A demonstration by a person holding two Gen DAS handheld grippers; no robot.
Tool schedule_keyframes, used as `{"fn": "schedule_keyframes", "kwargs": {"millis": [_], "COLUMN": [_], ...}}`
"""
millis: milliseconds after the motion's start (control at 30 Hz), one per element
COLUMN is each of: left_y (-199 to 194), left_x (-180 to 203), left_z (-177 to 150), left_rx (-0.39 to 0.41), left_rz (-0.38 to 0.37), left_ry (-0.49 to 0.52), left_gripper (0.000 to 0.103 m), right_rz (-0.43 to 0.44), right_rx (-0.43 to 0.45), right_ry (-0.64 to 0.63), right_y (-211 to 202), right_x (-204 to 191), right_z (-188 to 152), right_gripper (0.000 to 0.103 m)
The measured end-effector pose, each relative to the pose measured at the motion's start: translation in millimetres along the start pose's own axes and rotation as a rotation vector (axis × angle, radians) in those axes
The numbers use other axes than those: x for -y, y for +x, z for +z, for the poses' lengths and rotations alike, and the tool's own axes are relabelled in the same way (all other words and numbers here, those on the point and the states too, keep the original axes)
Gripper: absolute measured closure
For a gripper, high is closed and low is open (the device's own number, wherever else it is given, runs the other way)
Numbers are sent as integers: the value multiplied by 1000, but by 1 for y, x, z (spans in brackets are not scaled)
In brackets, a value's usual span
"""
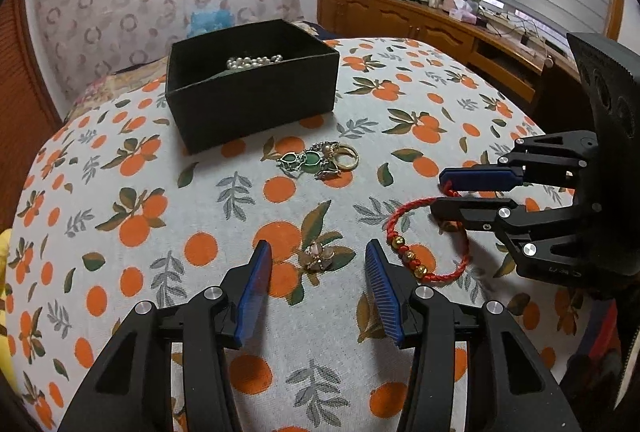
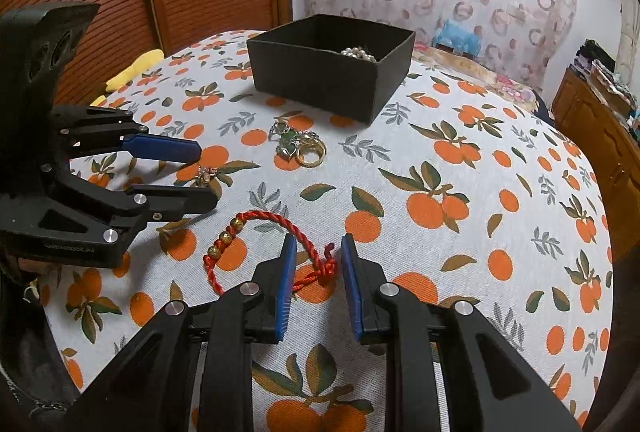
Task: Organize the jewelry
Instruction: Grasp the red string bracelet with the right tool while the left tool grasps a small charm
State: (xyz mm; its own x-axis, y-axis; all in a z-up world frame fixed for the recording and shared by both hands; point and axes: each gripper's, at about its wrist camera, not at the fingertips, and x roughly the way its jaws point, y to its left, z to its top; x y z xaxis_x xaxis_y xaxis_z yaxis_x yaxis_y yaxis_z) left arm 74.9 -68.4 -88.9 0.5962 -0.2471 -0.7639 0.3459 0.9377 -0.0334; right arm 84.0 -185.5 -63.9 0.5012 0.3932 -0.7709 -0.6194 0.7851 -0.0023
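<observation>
Jewelry sorting barely begun

Only pearls lie in the box; left claw gapes over a brooch, right claw straddles the red bracelet, ungripped; rings wait.

Pearls in box; rings before box; bracelet nearer.

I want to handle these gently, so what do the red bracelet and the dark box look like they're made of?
Red bracelet: twisted cord, probably silk or nylon thread, with shiny gold-coloured beads that look like metal and a knotted end. Dark box: matte and slightly fuzzy with straight walls, likely card covered in felt or velvet.
</observation>
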Motion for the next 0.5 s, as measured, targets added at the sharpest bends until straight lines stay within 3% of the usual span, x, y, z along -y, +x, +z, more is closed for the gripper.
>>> {"fn": "schedule_keyframes", "kwargs": {"millis": [100, 233, 367, 500], "left_y": [1, 1, 0, -2], "left_x": [2, 3, 3, 0], "left_z": [0, 0, -1, -2], "left_rx": [3, 6, 11, 19], "left_rz": [12, 12, 8, -5], "left_ry": [14, 12, 6, -4], "left_gripper": [67, 70, 89, 89], "right_rz": [7, 2, 3, 2], "right_rx": [1, 1, 1, 1], "right_ry": [6, 2, 3, 2], "right_y": [0, 0, 0, 0], "right_x": [0, 1, 1, 0], "right_z": [0, 0, 0, -1], "right_gripper": [78, 78, 78, 78]}}
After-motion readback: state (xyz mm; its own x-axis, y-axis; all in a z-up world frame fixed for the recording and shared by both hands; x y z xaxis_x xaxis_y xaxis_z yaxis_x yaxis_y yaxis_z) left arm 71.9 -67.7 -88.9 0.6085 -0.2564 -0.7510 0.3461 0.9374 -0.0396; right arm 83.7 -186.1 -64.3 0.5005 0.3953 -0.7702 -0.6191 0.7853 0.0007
